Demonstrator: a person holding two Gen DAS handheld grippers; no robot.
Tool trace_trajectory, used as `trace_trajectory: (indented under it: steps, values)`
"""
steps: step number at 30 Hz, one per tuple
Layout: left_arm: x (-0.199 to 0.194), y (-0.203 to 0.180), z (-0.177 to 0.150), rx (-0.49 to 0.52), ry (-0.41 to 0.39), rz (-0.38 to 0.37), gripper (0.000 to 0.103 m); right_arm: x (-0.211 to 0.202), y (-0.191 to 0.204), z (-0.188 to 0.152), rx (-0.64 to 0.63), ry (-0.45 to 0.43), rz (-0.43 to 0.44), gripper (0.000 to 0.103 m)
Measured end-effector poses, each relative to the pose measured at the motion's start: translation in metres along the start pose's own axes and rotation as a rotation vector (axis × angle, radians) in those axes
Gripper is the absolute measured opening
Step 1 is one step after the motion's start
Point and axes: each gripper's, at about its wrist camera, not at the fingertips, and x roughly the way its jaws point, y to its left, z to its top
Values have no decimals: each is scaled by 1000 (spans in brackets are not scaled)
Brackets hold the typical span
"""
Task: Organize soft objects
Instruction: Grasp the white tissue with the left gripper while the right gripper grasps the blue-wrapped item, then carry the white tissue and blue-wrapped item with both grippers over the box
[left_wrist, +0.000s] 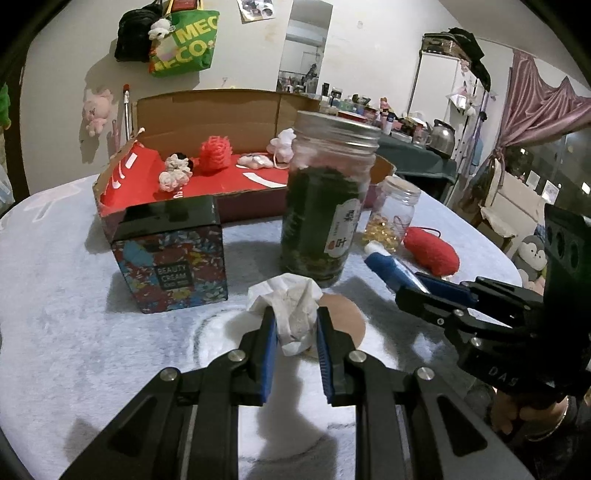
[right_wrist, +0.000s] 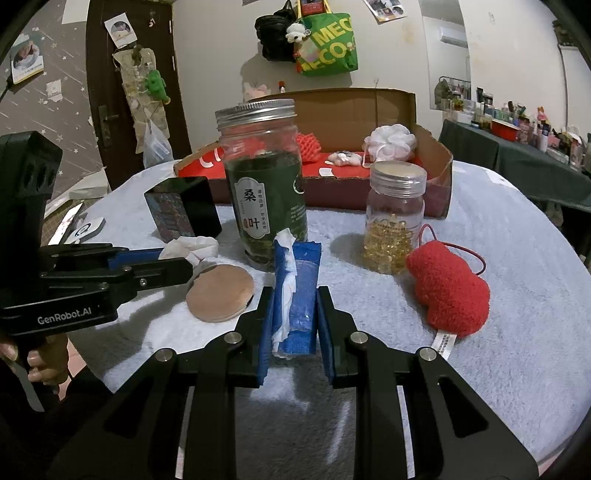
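Note:
My left gripper (left_wrist: 295, 332) is shut on a crumpled white tissue (left_wrist: 291, 310) just above the pale fleece tabletop (left_wrist: 74, 314). A tan round pad (left_wrist: 349, 317) lies right behind it. My right gripper (right_wrist: 295, 317) is shut on a blue soft packet (right_wrist: 303, 291) with white paper sticking out of its top. In the right wrist view the left gripper (right_wrist: 177, 264) reaches in from the left with the tissue (right_wrist: 192, 247) at its tips. A red knitted plush (right_wrist: 450, 288) with a cord loop lies to the right of the packet.
A tall jar of green leaves (right_wrist: 266, 184) and a small jar of yellow capsules (right_wrist: 395, 214) stand just behind the grippers. A patterned cream box (left_wrist: 170, 254) is at the left. Behind them an open cardboard box (left_wrist: 236, 110) holds a red mesh puff (left_wrist: 216, 151) and a white puff (right_wrist: 389, 142).

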Motion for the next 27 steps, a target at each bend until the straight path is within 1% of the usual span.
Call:
trace_trajectory:
  steps: [2,10,13,27]
  values:
    - [0,0,0,-1,1,-4,21,0,-1,0,0,0,0,21]
    - [-6,11,0,-12,5,26,21,-3,-11,0,32,9,-12,21]
    - [-11,19,1,-16,4,34,21,-8,-17,1,33,9,-28,21]
    - [-36,66,-1,-72,-9,119,21,-26,-52,7,58,4,-112,21]
